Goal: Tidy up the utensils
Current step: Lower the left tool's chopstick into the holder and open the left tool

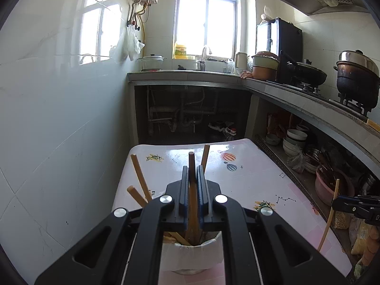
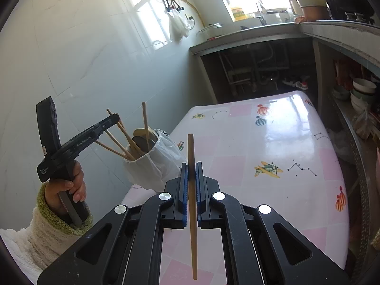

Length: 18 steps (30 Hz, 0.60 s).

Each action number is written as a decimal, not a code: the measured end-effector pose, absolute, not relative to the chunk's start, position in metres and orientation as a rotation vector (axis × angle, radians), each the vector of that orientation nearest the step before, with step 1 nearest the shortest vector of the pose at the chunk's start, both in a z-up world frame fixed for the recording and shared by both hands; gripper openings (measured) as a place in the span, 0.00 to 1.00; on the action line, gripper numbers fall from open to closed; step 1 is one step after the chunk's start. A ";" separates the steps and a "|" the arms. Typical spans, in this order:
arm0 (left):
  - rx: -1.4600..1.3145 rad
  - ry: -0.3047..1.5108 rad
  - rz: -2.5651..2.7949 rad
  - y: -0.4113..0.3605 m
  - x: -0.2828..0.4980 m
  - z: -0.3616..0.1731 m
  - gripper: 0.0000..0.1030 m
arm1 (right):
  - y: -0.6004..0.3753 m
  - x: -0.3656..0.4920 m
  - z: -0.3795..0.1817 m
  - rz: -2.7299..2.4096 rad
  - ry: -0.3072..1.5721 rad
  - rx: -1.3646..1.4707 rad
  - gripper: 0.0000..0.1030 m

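Note:
My left gripper (image 1: 192,171) is shut on a wooden chopstick (image 1: 192,160) that stands upright, its lower end inside the utensil cup (image 1: 193,255) directly below. Several other chopsticks (image 1: 140,175) lean out of that cup, which is lined with a white plastic bag. My right gripper (image 2: 191,166) is shut on a single light wooden chopstick (image 2: 192,213), held upright above the table, right of the cup (image 2: 147,163). The right wrist view shows the left gripper (image 2: 111,118) over the cup, gripped by a hand (image 2: 71,185). The right gripper (image 1: 337,201) and its chopstick (image 1: 329,220) appear at the left wrist view's right edge.
The cup stands near the left front of a table with a pink patterned cloth (image 2: 273,142), against a white tiled wall (image 1: 59,130). On the right, a shelf holds bowls (image 1: 294,140) under a counter with pots (image 1: 356,78). A sink counter (image 1: 190,73) lies beyond.

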State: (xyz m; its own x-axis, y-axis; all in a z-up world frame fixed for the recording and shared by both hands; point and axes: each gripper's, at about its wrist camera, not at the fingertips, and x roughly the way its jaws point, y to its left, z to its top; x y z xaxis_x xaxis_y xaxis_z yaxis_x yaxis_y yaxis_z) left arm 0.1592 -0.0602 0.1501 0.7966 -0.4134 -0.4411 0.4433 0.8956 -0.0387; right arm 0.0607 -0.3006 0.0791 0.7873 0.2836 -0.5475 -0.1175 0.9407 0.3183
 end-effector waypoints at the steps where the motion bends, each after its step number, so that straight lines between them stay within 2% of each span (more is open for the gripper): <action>1: 0.073 0.471 -0.459 -0.060 0.158 0.149 0.05 | -0.300 0.060 0.080 0.219 0.628 0.274 0.04; 9: 0.088 0.545 -0.480 -0.051 0.147 0.151 0.06 | -0.294 0.056 0.089 0.217 0.611 0.255 0.04; 12: 0.058 0.541 -0.511 -0.043 0.141 0.155 0.18 | -0.291 0.056 0.092 0.221 0.605 0.246 0.04; 16: 0.029 0.451 -0.521 -0.031 0.125 0.166 0.47 | -0.289 0.061 0.099 0.227 0.587 0.235 0.04; 18: 0.018 0.401 -0.524 -0.025 0.119 0.172 0.51 | -0.288 0.067 0.104 0.234 0.579 0.231 0.04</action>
State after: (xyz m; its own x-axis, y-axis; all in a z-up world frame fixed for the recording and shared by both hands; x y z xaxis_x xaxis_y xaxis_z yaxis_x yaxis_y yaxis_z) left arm 0.1188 -0.0247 0.1723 0.7901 -0.4835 -0.3768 0.4905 0.8673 -0.0844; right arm 0.0666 -0.2881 0.1036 0.8123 0.2813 -0.5110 -0.1522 0.9479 0.2798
